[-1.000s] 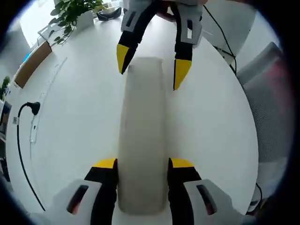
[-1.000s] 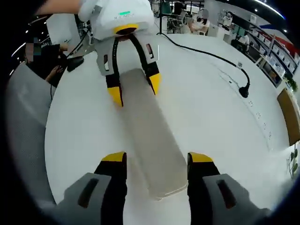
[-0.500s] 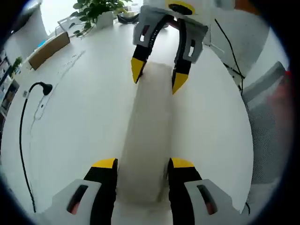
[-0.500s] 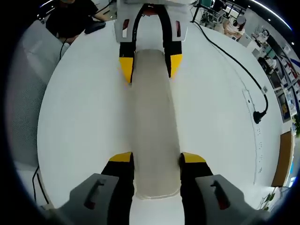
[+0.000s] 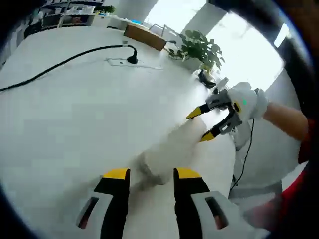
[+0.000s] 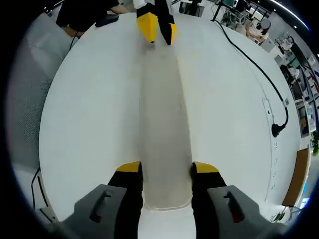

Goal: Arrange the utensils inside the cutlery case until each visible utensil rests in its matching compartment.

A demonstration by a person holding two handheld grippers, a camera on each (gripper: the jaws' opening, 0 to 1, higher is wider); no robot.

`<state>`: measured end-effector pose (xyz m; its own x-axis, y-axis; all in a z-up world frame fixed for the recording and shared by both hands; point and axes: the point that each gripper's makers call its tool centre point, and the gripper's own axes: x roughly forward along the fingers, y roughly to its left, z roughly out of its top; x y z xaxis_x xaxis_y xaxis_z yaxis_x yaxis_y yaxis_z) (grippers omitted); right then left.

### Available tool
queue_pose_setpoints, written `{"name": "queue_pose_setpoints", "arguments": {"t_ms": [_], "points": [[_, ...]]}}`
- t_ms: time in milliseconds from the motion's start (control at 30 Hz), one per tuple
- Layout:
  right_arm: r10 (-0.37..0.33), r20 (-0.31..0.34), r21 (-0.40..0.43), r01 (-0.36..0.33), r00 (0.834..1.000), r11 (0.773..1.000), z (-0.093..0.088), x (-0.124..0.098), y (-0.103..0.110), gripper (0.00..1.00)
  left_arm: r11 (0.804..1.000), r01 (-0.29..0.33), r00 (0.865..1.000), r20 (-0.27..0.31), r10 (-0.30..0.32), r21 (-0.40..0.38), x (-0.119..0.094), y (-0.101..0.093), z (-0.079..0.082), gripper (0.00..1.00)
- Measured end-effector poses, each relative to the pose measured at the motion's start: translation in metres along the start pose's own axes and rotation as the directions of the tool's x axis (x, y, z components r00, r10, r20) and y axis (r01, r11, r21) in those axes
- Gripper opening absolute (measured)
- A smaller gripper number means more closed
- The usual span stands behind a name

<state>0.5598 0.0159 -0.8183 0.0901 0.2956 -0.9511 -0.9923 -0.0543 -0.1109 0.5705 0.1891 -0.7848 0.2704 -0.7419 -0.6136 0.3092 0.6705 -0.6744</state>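
Note:
The cutlery case (image 6: 165,129) is a long, pale, closed box lying on the white round table (image 6: 89,114). My right gripper (image 6: 167,168) is shut on its near end, both jaws pressed to its sides. At its far end stand the left gripper's yellow fingertips (image 6: 149,26), close together. In the left gripper view the blurred case (image 5: 172,149) runs off slantwise to the upper right from my left gripper (image 5: 152,174). That gripper is open, and the case's end lies just at its tips. The right gripper (image 5: 205,124) straddles the other end.
A black cable with a plug (image 5: 130,59) lies across the table, and the same cable's plug (image 6: 275,130) lies at the right. A potted plant (image 5: 199,47) and a wooden box (image 5: 145,37) stand at the far edge. A grey chair (image 6: 40,55) is beside the table.
The left gripper view has swung hard to the left and blurred, so the case now runs slantwise from its jaws. In the right gripper view the left gripper has drawn back and looks smaller.

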Motion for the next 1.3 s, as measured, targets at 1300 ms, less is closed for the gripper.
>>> {"name": "queue_pose_setpoints", "arguments": {"t_ms": [1300], "points": [[-0.012,-0.004,-0.023,0.012,1.000,1.000,0.002,-0.001,0.011,0.35,0.967,0.052,0.998,-0.028,-0.061,-0.248,0.017,0.005,-0.026,0.16]]}}
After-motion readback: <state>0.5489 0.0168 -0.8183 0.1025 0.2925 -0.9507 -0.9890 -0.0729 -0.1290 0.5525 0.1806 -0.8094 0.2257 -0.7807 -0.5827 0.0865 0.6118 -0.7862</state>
